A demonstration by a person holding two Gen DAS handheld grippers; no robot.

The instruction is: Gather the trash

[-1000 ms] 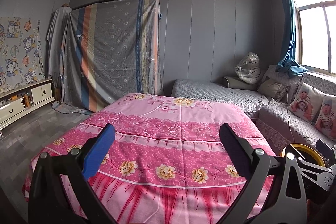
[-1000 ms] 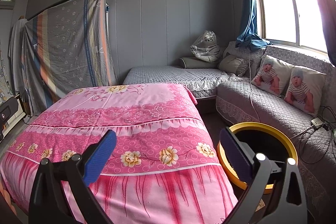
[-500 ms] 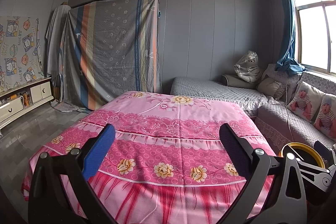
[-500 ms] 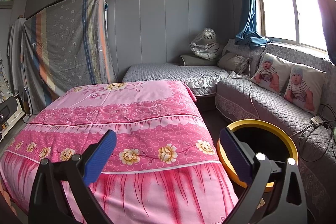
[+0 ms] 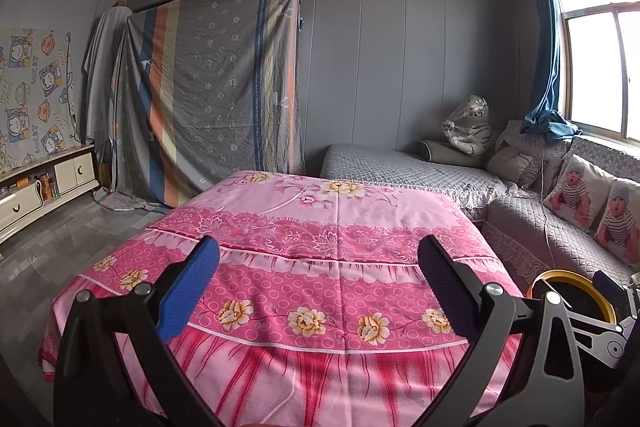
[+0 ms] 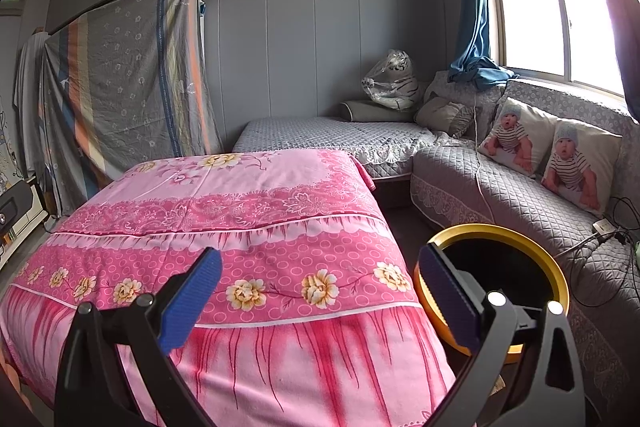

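A: Listing, largest first: bed [image 5: 320, 267], sofa [image 6: 520, 195], bin [image 6: 556, 267] between them

B: Grippers?

A: Left gripper [image 5: 316, 283], right gripper [image 6: 320, 291]: jaws wide, empty. No trash visible; risk: snagging the bedcover while searching

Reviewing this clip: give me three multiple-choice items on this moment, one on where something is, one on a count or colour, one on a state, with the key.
1. Where does the yellow-rimmed bin stand?
A. On the pink bedspread
B. On the floor between the pink bedspread and the grey sofa
C. Under the window

2. How many baby-print cushions lie on the sofa?
A. One
B. Two
C. Four

3. What state is the right gripper in?
A. Open, holding nothing
B. Shut on a wrapper
C. Shut on the bin rim

Key: 1 B, the bin sits in the gap beside the bed. 2 B, two show side by side. 3 A, the blue pads stand wide apart.
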